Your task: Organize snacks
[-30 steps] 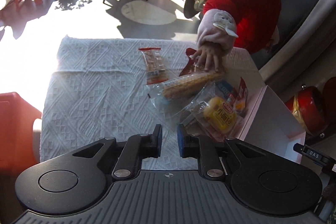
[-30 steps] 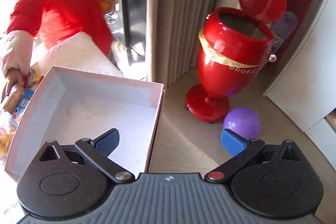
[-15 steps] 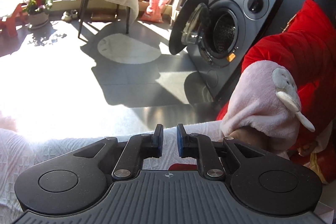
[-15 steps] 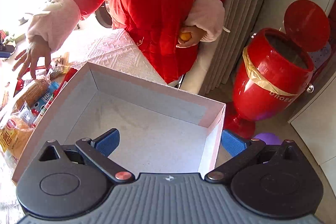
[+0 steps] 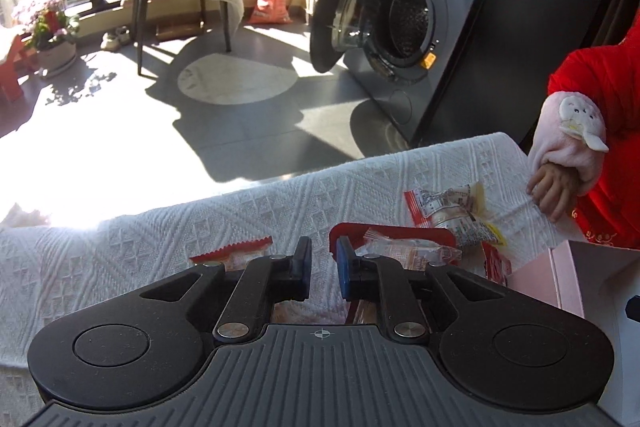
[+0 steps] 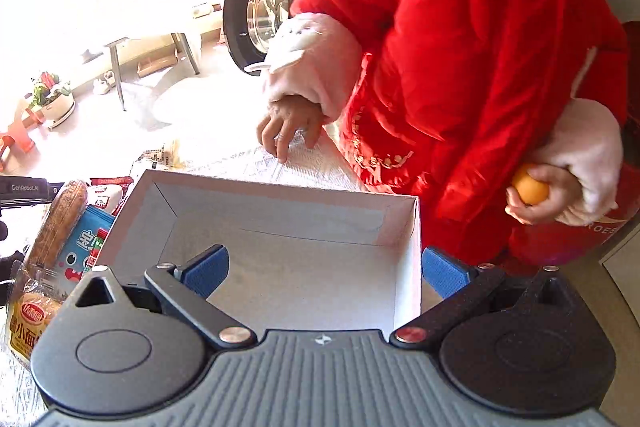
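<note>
Left gripper (image 5: pixel 322 269) sits low over the bench (image 5: pixel 120 259), fingers nearly together with a narrow gap, nothing between them. Right gripper (image 6: pixel 326 273) hangs over the near edge of the open box (image 6: pixel 280 259), fingers spread wide and empty; the box's right wall sits just inside my right finger.

The key relation: the snacks are ahead of the left fingers and slightly to their right, so the left gripper is the nearer one. The clear-wrapped snack (image 5: pixel 400 249) on the red packet (image 5: pixel 400 233) lies just beyond the right finger, long axis running roughly left-right across my view. Further out and right is the printed wrapper (image 5: pixel 452 213). A small red-edged sachet (image 5: pixel 232 255) is partly hidden under the left finger. I'd say the fingers need to open before closing across the clear pack's short side.

In the right view the snack pile lies just left of the box, touching or nearly touching its wall: long brown bread stick (image 6: pixel 56 219), blue cartoon pack (image 6: pixel 86 245), yellow bun pack (image 6: pixel 32 315). The box is empty, so the task is at its start, by my judgement.

The surface is a white embossed cloth, soft and likely to ruck under a dragging finger. A child in a red coat (image 6: pixel 480 67) stands at the far edge, hand (image 5: pixel 554 187) on the cloth near the wrappers. That's a collision risk; I'd move slowly. Strong sun glare on the left, a washing machine (image 5: pixel 420 15) with its door open behind.
</note>
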A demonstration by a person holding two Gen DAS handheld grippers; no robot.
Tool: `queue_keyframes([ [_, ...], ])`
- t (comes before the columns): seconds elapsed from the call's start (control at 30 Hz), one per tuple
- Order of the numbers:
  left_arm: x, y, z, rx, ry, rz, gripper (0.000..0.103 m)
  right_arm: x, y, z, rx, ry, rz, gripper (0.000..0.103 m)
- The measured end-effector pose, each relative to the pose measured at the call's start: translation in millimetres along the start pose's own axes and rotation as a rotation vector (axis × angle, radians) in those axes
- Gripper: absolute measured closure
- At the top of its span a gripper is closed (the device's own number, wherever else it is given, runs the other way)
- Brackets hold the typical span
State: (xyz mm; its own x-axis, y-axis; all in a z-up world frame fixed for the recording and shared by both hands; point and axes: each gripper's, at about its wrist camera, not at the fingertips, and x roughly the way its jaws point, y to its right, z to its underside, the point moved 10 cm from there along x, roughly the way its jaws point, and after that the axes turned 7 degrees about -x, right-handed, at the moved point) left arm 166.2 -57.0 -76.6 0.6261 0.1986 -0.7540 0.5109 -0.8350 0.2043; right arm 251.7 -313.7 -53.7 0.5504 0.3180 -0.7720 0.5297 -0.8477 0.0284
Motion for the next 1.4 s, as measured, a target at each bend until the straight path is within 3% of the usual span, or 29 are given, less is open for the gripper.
queue_keyframes([
  [0.13, -37, -16, -14, 0.012, 0.077, -0.063, 0.086, 8, -2, -3, -0.017, -0.016, -0.007, 0.0],
  [0.3, -95, -20, -2, 0.031, 0.089, -0.044, 0.086, -20, 9, -5, -0.022, 0.023, 0.055, 0.0],
  [0.4, -118, -16, 22, 0.008, 0.027, -0.004, 0.086, -47, 7, -1, -0.021, 0.014, 0.034, 0.0],
  [0.53, -161, -3, 62, -0.046, -0.121, 0.059, 0.088, -108, -6, 7, -0.018, 0.005, -0.034, 0.0],
  [0.6, -198, 8, 79, -0.031, -0.148, 0.074, 0.088, -135, -23, 14, 0.015, -0.052, -0.069, 0.0],
  [0.77, -269, 40, 110, -0.022, -0.226, 0.001, 0.088, -185, -63, 52, 0.071, -0.273, -0.201, 0.0],
  [0.87, -301, 56, 127, -0.087, -0.233, -0.021, 0.088, -206, -80, 59, 0.031, -0.279, -0.283, 0.0],
  [0.97, -323, 64, 137, -0.177, -0.228, -0.08, 0.088, -219, -97, 57, -0.06, -0.294, -0.335, 0.0],
  [1.13, -350, 81, 131, -0.174, -0.176, -0.129, 0.088, -240, -94, 54, -0.164, -0.296, -0.406, 0.0],
  [1.23, -354, 95, 130, -0.188, -0.165, -0.12, 0.088, -245, -69, 60, -0.206, -0.321, -0.326, 0.0],
  [1.4, -356, 132, 138, -0.107, -0.164, -0.102, 0.088, -258, -35, 59, -0.146, -0.299, -0.295, 0.0],
])
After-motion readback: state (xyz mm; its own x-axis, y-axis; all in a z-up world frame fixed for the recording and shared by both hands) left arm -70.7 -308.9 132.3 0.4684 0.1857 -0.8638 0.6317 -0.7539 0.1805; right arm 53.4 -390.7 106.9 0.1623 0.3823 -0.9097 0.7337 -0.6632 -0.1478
